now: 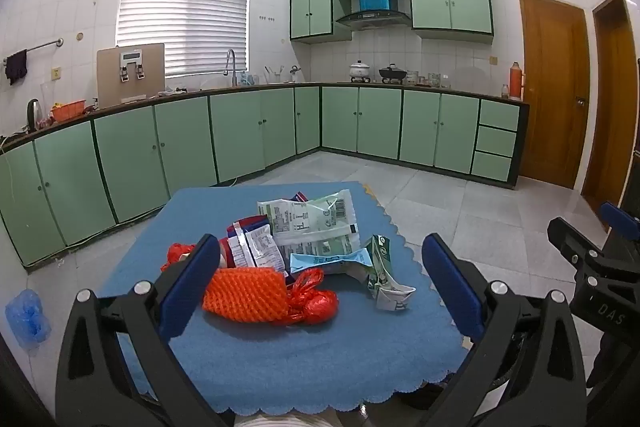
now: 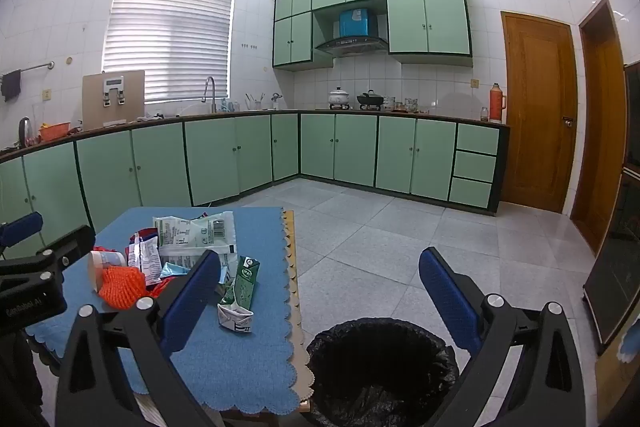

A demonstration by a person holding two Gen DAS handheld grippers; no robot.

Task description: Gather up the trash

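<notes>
Both the left gripper [image 1: 316, 281] and right gripper [image 2: 320, 291] are hovering spread and empty, the crumpled wrapper pile [image 1: 304, 247] is lying mid-table on the blue scalloped cloth [image 1: 320, 359], and the black-lined round bin [image 2: 380, 371] is waiting seemingly empty.

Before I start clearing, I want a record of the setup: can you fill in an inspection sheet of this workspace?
Surface: small table under a blue cloth, scalloped edge.
Job's things: orange foam net, red plastic bag, flattened green carton, wrappers, all piled on the cloth; black-lined bin on the floor beside the table, no trash seen inside.
Clutter: blue plastic bag on the floor.
Grippers: left gripper open, empty; right gripper open, empty, above the bin.
Cables: nothing seen.
Surroundings: green kitchen cabinets, tiled floor.
</notes>
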